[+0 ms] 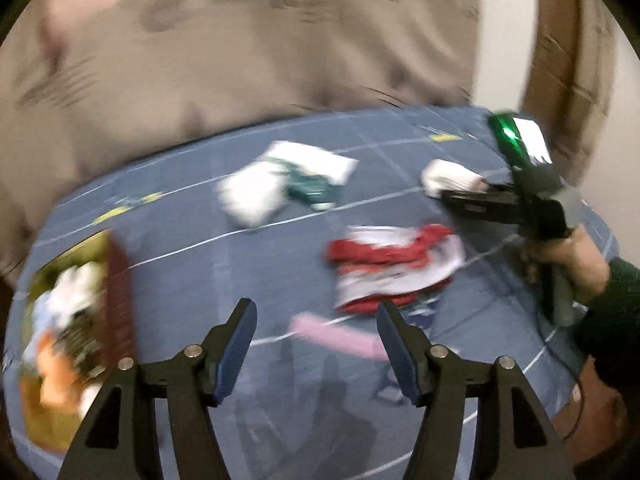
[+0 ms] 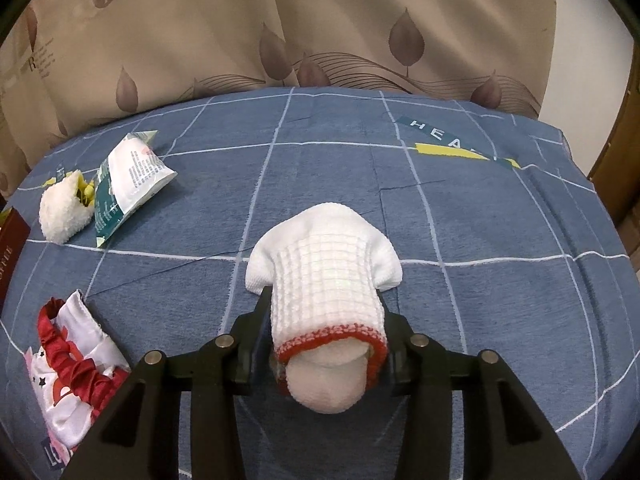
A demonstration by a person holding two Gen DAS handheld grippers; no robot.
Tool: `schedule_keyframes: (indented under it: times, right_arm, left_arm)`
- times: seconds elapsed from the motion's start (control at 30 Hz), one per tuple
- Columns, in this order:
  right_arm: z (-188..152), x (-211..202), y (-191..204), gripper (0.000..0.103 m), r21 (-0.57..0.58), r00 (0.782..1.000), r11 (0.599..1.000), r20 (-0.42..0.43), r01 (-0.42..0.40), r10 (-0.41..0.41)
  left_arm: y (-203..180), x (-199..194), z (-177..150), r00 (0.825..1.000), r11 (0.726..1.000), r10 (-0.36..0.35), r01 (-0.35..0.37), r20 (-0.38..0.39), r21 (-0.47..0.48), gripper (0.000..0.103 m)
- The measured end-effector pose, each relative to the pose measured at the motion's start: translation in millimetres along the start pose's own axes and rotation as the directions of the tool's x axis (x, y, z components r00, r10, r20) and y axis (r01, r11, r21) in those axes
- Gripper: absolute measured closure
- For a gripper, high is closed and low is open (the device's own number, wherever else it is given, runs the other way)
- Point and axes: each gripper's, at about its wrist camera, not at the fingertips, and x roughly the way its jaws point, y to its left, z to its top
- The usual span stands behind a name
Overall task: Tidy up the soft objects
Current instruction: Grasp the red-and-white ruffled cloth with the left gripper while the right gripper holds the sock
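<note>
Holding mixed soft items, the box sits beside empty, released left jaws; right jaws grasp a sock.

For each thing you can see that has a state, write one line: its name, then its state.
left gripper: open, nothing between its fingers
right gripper: closed on the white sock
white sock: gripped near its red cuff, toe on the bed
packet: lying flat
box: open, soft items inside
</note>
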Motion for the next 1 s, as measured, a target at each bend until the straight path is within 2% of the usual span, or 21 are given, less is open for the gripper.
schedule_keyframes:
  times: [0.17,0.33,0.37,0.5,0.7,0.77,0.83,0.9,1.0]
  right_arm:
    - [0.9,-0.2,1.9,0.058,-0.009,1.000,1.000,-0.002,0.003,-0.003]
    - [1.3,-0.6,2.3,0.057,-0.009,1.000,1.000,-0.003,0.000,0.000]
    - [1.3,-0.6,2.9,0.056,-0.010,1.000,1.000,-0.003,0.000,0.000]
    - [1.6,-0.2,3.6,0.056,-0.012,1.000,1.000,-0.003,0.000,0.000]
    - [1.9,0.1,4.1,0.056,-0.012,1.000,1.000,-0.003,0.001,-0.001]
    - [1.7,0.2,4.2,0.055,-0.013,1.000,1.000,-0.003,0.001,-0.001]
    - [1.7,0.1,4.4,0.055,-0.013,1.000,1.000,-0.003,0.002,-0.002]
    - [1.7,0.2,4.4,0.055,-0.012,1.000,1.000,-0.003,0.001,-0.001]
    - [1.7,0.3,4.5,0.055,-0.013,1.000,1.000,-0.003,0.002,-0.002]
  left_arm:
    - [-45.2,37.8,19.6,0.997,0.996,-0.071,0.073,-0.042,0.048,0.039]
    - [-70.7,67.9,26.9,0.988,0.991,-0.116,0.123,-0.104,0.058,0.039]
    - [-73.3,73.6,27.1,0.987,0.990,-0.115,0.123,-0.111,0.064,0.039]
    - [-76.0,97.7,24.9,0.995,0.993,-0.013,0.025,-0.102,0.115,0.032]
    - [-57.0,100.4,22.6,0.996,0.998,-0.033,0.036,-0.078,0.045,0.030]
    - [-50.4,97.9,21.7,0.997,0.999,-0.047,0.048,-0.065,0.010,0.041]
    - [-45.7,96.1,22.4,0.998,1.000,-0.030,0.030,-0.063,-0.008,0.068]
    - [-41.5,92.8,23.9,0.998,0.999,-0.033,0.031,-0.060,-0.022,0.077]
    - [-36.0,86.4,25.8,0.998,0.999,-0.021,0.019,-0.054,-0.040,0.082]
